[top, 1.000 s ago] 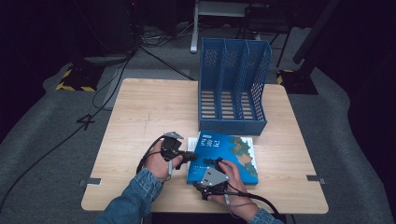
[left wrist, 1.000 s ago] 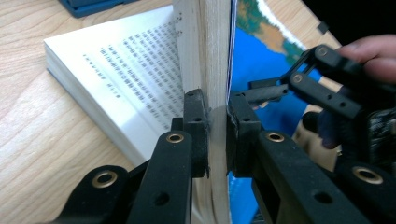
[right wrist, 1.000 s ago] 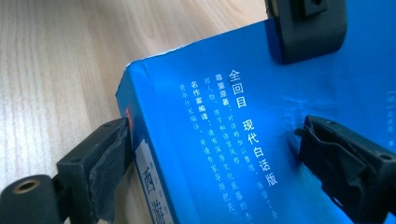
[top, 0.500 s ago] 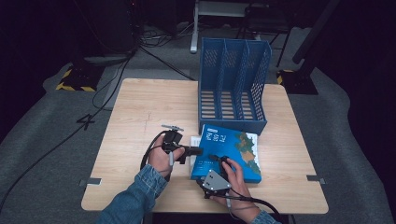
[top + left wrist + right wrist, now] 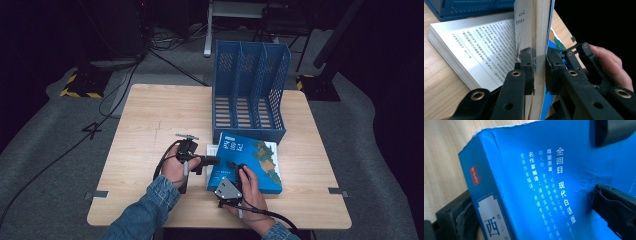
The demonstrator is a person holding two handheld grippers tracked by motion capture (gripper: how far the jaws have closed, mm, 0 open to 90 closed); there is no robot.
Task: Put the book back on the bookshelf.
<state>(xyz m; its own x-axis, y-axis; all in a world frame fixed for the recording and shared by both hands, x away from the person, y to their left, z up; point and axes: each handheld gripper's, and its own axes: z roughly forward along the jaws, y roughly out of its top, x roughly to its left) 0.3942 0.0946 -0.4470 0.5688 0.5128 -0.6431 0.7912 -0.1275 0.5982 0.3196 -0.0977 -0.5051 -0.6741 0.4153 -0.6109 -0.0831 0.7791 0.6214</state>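
Observation:
A thick blue book [image 5: 255,160] lies on the wooden table [image 5: 150,120] in front of the rack. My left gripper [image 5: 215,160] is at the book's left edge. In the left gripper view it [image 5: 539,57] is shut on a lifted bundle of pages and cover [image 5: 541,25], which stands upright over the open printed pages [image 5: 474,50]. My right gripper [image 5: 235,166] is over the book's near left part. Its jaws have just been opening. They [image 5: 531,207] stand wide apart with the blue cover [image 5: 536,170] between them, one tip against the cover.
A blue perforated file rack [image 5: 250,90] with three slots stands upright just behind the book. Bare tabletop stretches to the left and right of the book. Cables trail off the table's near edge and across the floor at the left.
Both hands have stayed almost in place. The left gripper keeps its hold on the book's left edge, and the right gripper still sits on the near left of the cover.

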